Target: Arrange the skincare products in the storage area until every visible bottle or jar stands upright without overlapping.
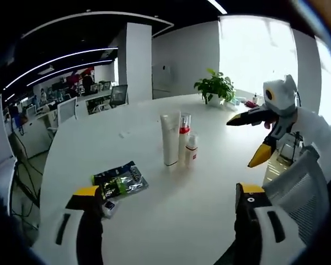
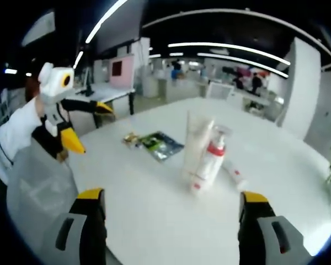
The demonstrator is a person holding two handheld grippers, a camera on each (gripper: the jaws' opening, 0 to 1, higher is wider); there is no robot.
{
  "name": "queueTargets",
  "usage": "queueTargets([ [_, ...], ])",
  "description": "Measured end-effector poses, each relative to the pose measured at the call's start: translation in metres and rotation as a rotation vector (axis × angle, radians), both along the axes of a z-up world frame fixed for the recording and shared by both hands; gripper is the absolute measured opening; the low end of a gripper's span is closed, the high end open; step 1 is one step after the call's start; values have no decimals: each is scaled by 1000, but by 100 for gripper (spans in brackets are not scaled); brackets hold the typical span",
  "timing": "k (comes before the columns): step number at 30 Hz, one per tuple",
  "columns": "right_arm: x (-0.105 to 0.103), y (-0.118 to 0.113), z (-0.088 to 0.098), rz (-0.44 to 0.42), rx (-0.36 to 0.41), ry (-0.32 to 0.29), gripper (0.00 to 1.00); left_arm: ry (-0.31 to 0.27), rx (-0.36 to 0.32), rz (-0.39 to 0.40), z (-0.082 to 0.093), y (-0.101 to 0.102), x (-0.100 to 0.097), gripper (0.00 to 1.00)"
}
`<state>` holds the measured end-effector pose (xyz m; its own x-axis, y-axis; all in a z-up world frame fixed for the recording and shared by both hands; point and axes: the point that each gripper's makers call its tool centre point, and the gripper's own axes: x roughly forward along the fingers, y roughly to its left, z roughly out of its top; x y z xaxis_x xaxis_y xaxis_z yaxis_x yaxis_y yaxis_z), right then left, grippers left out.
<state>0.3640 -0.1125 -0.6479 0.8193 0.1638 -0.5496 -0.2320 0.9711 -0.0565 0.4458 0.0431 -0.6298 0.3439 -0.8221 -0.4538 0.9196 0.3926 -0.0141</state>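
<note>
Three containers upright in a tight cluster mid-tabletop.

On the round white tabletop we see the tall white tube, the clear red-collared pump bottle and the small white bottle side by side; the dark green foil packet lies apart, the potted green plant behind.

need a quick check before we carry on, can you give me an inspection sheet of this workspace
surface: round white table, mostly bare.
job's things: tall white tube, red-collared pump bottle and small white bottle stand upright, close together; right gripper view also shows a small tube lying flat beside them.
clutter: dark green packets lying flat near the table edge.
grippers: left gripper and right gripper both open, holding nothing, back from the bottles.
cables: some hanging by the desks off the table's left.
surroundings: potted plant at the far edge, mesh chair, open office, bright window.
</note>
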Motion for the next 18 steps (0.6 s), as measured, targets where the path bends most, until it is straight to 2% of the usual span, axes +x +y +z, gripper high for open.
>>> queueTargets([
  [7,-6,-9,-2,21,3,7,100,-19,-17,33,5,0,-2,99],
  [10,-9,-15,-2,31,2,6,100,-34,-9,53,2,1,2,99],
  [18,-13,-31,-2,65,-20,5,100,-38,-10,80,-1,-6,-5,99],
])
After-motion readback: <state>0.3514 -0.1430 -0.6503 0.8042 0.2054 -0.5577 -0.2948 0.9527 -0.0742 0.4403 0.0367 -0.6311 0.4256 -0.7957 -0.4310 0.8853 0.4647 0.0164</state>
